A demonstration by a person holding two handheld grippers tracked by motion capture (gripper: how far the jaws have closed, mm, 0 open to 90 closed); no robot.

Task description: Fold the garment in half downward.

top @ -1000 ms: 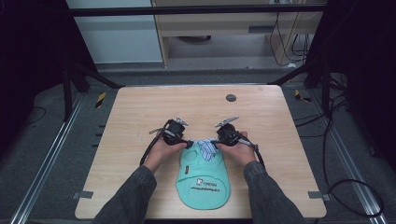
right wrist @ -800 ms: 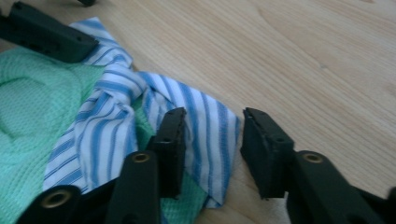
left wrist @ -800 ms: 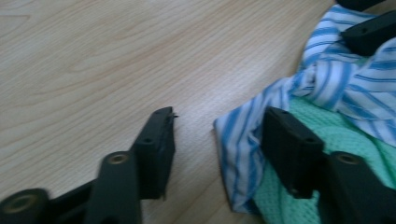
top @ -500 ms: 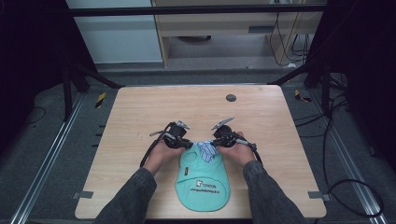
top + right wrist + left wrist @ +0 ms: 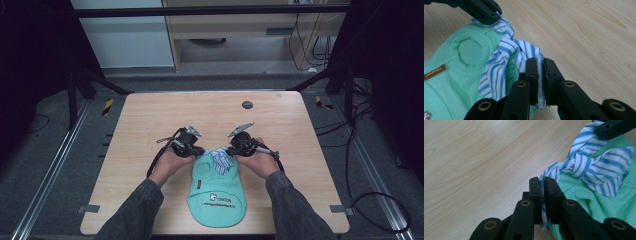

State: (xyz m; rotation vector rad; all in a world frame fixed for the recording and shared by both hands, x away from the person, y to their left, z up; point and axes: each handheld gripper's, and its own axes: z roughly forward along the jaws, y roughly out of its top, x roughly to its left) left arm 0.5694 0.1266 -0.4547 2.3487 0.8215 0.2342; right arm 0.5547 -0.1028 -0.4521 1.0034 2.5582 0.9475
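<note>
A small mint-green knitted garment (image 5: 217,192) lies flat on the wooden table (image 5: 150,115), with a blue-and-white striped collar (image 5: 219,160) knotted at its far end. My left gripper (image 5: 199,150) is shut on the collar's left end, and the striped cloth (image 5: 596,167) is pinched between its pads (image 5: 542,180). My right gripper (image 5: 231,150) is shut on the collar's right end (image 5: 499,67), with a strip of cloth running down between its jaws (image 5: 540,61). The green knit (image 5: 461,65) hangs just below. Each gripper view shows the other gripper's black jaw on the collar's far side.
A small dark round disc (image 5: 247,105) lies near the table's far edge. Bare wood stretches to the left, right and beyond the garment. Metal rails and loose cables run along the floor on both sides.
Both grippers have closed onto the striped collar ends. The hands have risen a little, taking the garment's neck end up with them.
</note>
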